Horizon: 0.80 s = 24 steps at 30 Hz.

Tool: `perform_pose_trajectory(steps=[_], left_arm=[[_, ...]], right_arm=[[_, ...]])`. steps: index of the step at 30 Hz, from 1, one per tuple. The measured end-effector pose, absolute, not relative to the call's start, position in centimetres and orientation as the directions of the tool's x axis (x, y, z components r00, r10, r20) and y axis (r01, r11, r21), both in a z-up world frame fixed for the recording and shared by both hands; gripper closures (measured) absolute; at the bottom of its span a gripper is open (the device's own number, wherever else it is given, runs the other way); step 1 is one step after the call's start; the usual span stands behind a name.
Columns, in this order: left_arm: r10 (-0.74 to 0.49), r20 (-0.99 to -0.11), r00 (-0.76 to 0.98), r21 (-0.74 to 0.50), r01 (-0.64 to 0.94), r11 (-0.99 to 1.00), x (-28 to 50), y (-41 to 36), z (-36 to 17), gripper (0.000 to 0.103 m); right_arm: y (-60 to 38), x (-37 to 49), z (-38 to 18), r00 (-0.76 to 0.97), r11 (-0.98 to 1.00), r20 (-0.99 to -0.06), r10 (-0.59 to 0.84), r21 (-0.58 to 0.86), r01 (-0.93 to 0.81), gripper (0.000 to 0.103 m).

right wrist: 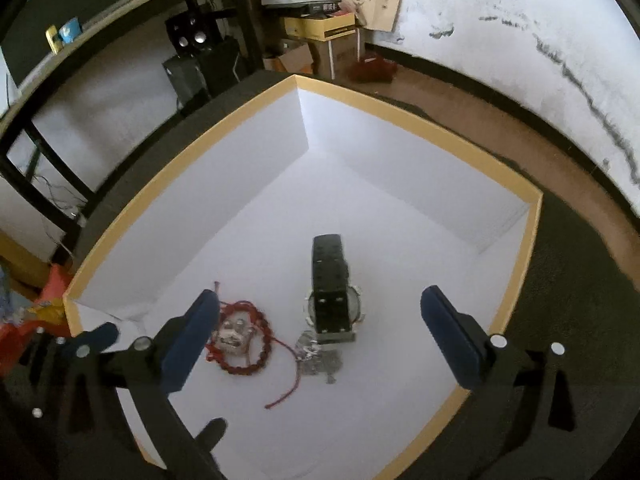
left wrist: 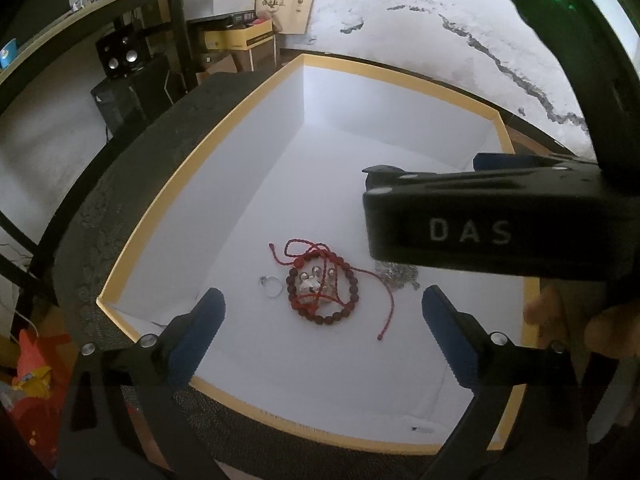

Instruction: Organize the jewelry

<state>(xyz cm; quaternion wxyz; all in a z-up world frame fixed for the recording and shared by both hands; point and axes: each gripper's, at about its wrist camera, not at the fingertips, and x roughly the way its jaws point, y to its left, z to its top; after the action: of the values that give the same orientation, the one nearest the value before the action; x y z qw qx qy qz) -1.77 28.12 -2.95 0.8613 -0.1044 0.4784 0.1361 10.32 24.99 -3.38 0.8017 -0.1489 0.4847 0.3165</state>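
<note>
Jewelry lies inside the box: watch between the gaping right tongs, strap pointing away; left tongs gape, empty, above the bracelet.

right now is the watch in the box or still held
In the box: the watch rests on the white floor of the box, and the open right gripper touches nothing.

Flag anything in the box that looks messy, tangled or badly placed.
The red braided cord is tangled through the dark red bead bracelet around a silver charm. The black wristwatch lies partly on the crumpled silver chain.
</note>
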Motion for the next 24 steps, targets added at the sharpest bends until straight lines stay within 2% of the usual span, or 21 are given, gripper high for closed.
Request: perform_pose_trajectory(steps=[24], left_arm=[[0.129, -0.831, 0.542, -0.079, -0.344, 0.935, -1.7, 28.0, -1.9, 0.007]], right_arm=[[23.0, 8.5, -0.7, 0.393, 0.761, -0.838, 0.379, 0.041, -0.647, 0.006]])
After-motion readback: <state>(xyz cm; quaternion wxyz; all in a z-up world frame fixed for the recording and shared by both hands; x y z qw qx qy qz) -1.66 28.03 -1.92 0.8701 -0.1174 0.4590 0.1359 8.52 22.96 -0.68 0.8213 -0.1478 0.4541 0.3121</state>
